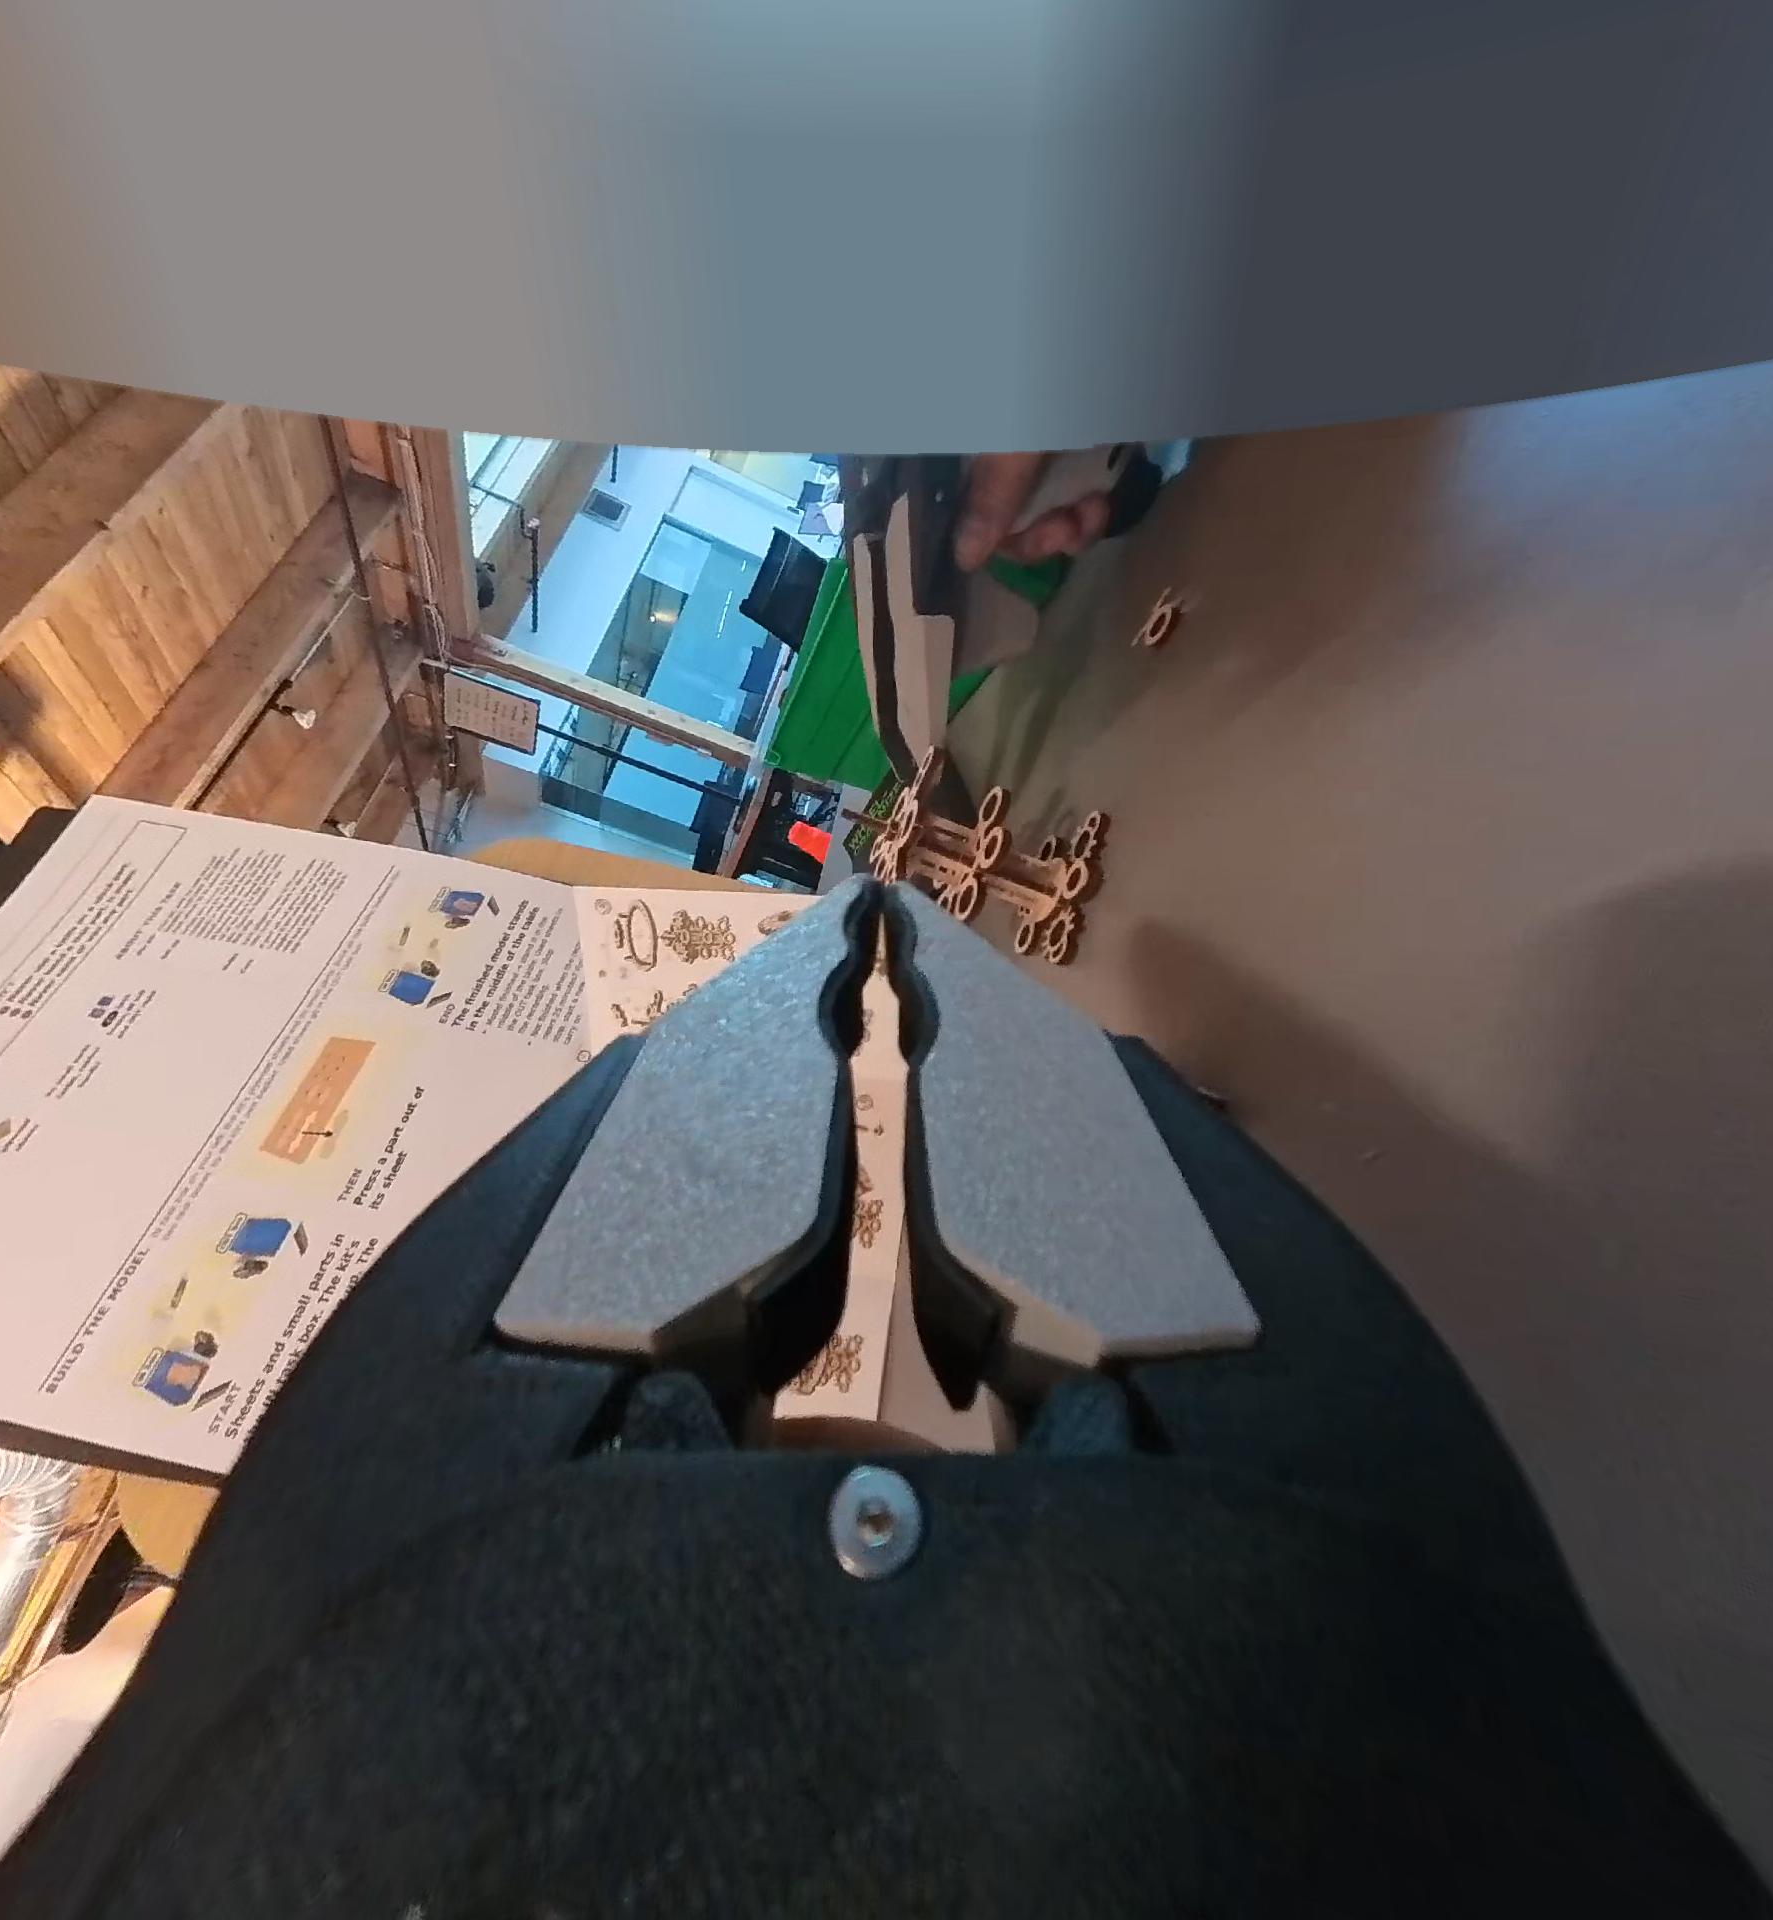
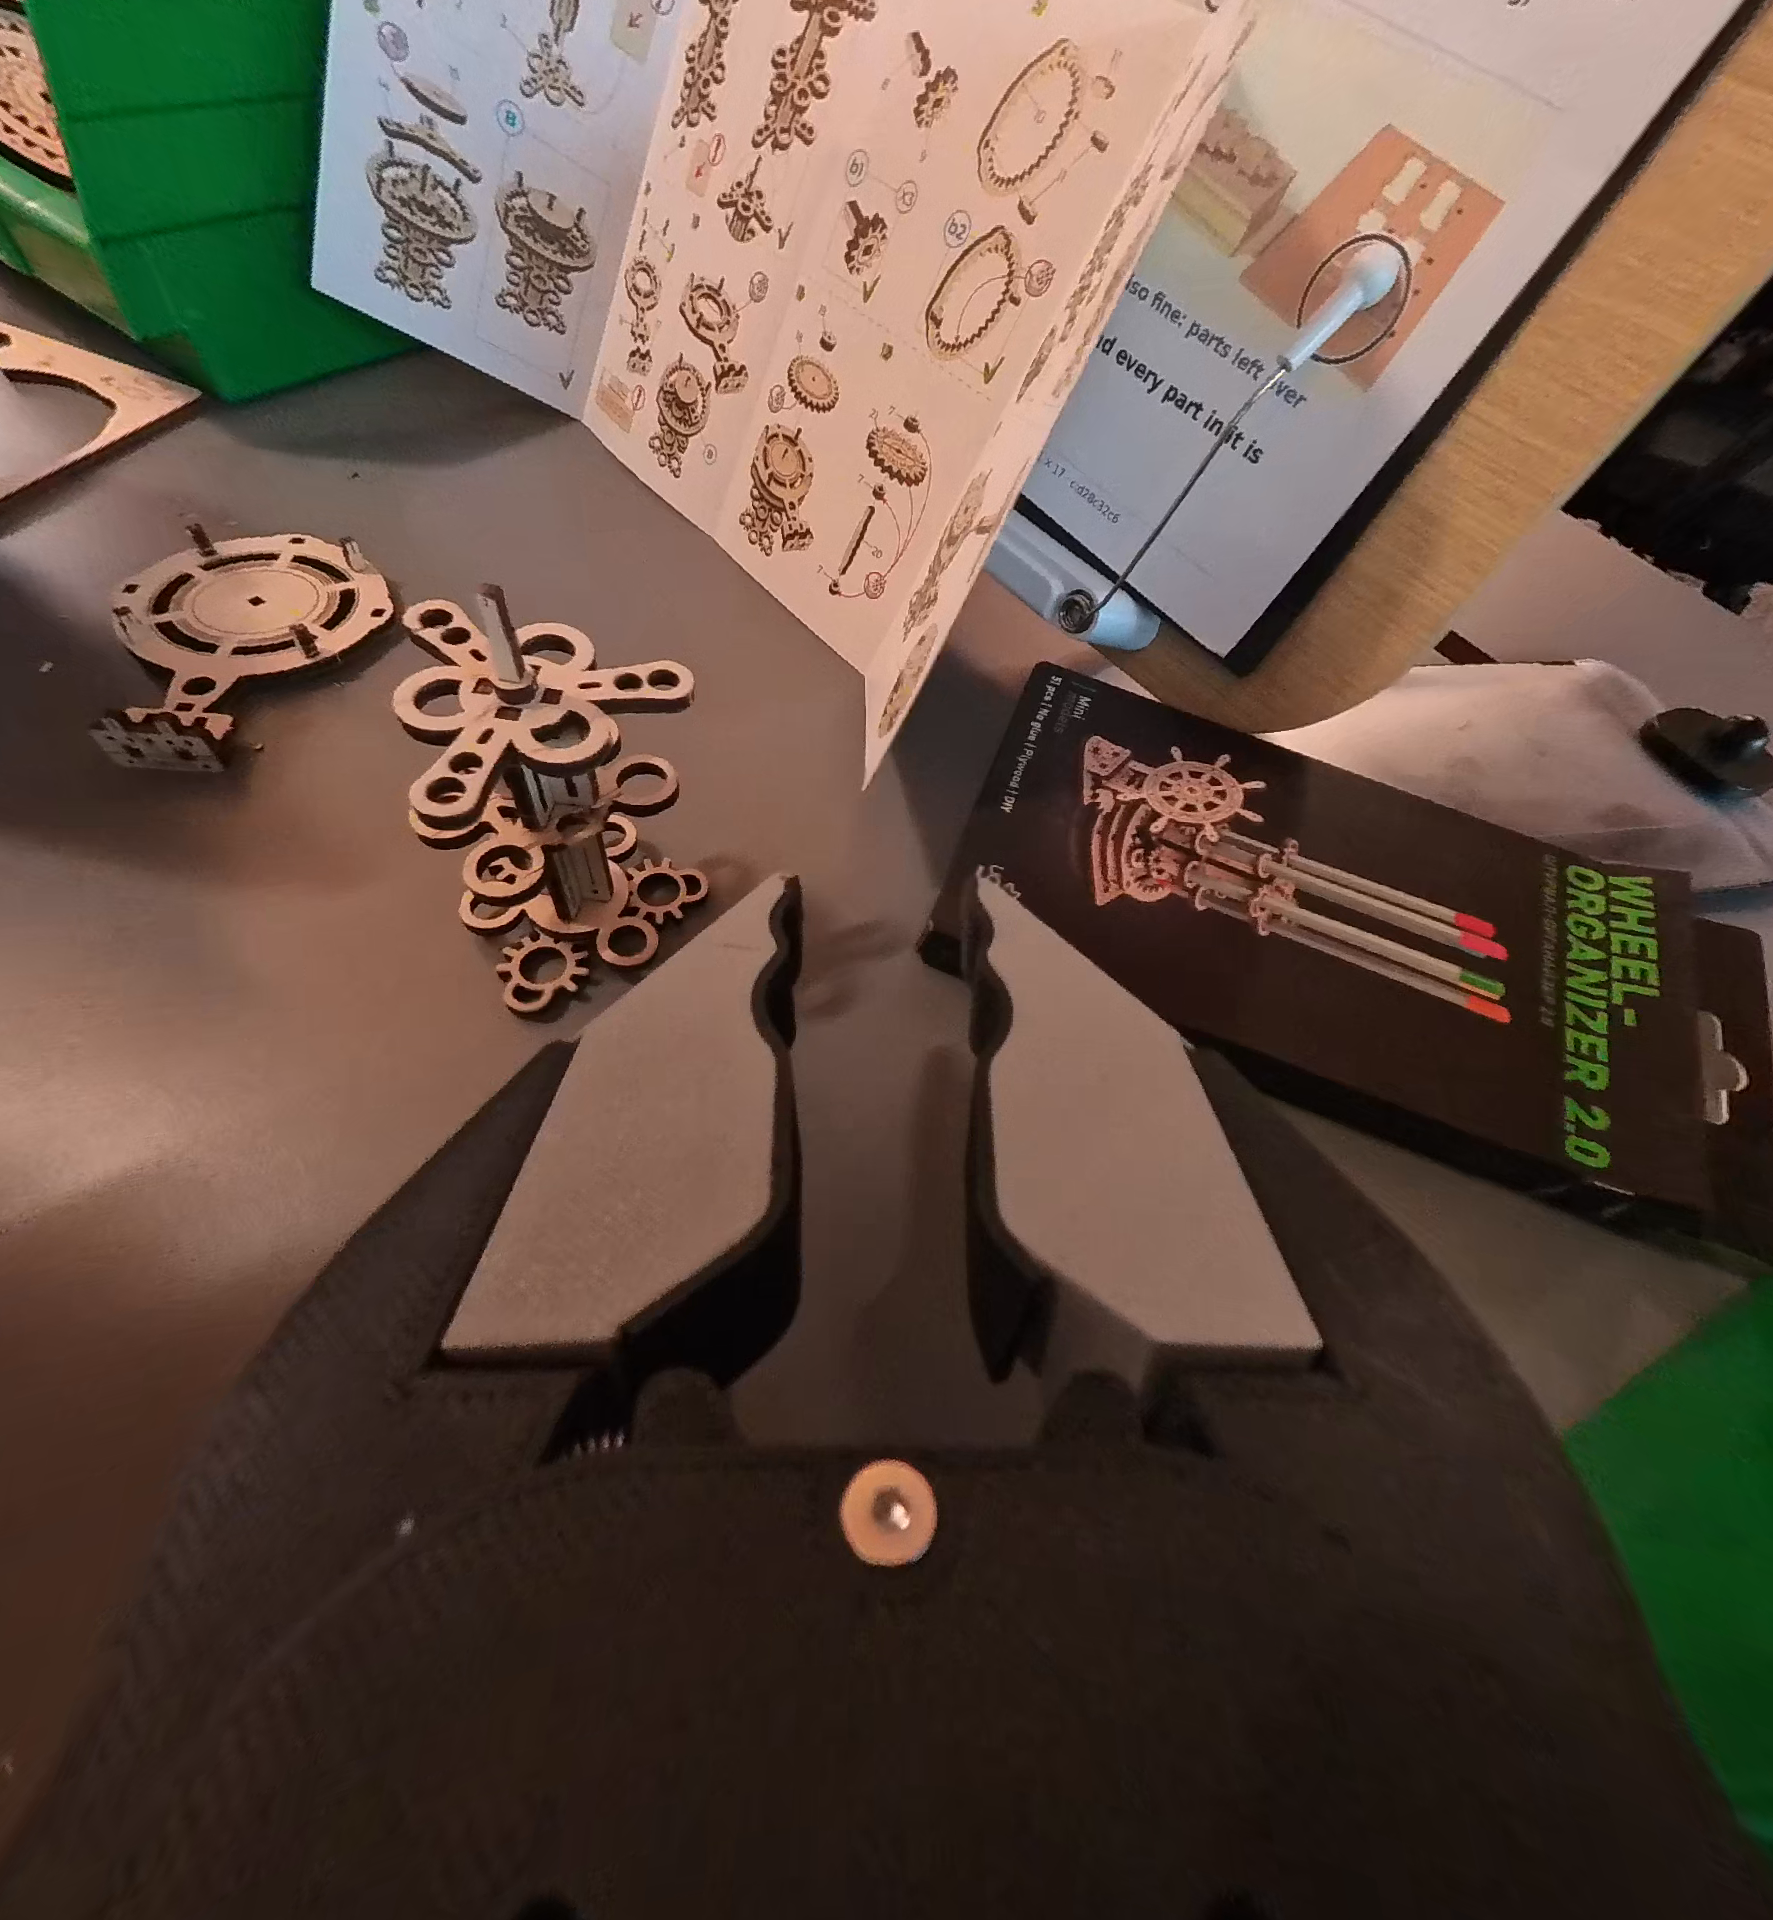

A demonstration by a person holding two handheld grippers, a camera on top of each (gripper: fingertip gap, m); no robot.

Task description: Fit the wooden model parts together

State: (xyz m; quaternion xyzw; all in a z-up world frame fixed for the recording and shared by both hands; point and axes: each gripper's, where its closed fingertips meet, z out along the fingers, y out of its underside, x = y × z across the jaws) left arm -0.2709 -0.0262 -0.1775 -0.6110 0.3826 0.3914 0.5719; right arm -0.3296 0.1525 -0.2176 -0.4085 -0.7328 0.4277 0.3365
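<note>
Grippers differ in pose: the left gripper (image 1: 884, 899) is rolled sideways, so the grey table (image 1: 1484, 935) runs up the right of its frame, and its jaws are pinched together at the tips. A strip of the folded instruction leaflet (image 1: 877, 1195) shows through the gap between the fingers, but whether the tips actually clamp it cannot be told. The right gripper (image 2: 882, 925) points down at the table in the lower centre of its frame, jaws parted and holding nothing.

A blurred patch hides the whole top of the left view. The right gripper there is cut off at that patch, with only part of a hand (image 1: 1027, 520) visible.

Left of the right gripper's tips stands the part-built wooden model (image 2: 549, 800), upright, with a central post. Further left lies a flat round wooden part (image 2: 238, 623), apart from it. A black kit package (image 2: 1381, 956) lies at the right, a green bin (image 2: 186, 187) at upper left, and a clipped instruction board (image 2: 1329, 260) at upper right.
</note>
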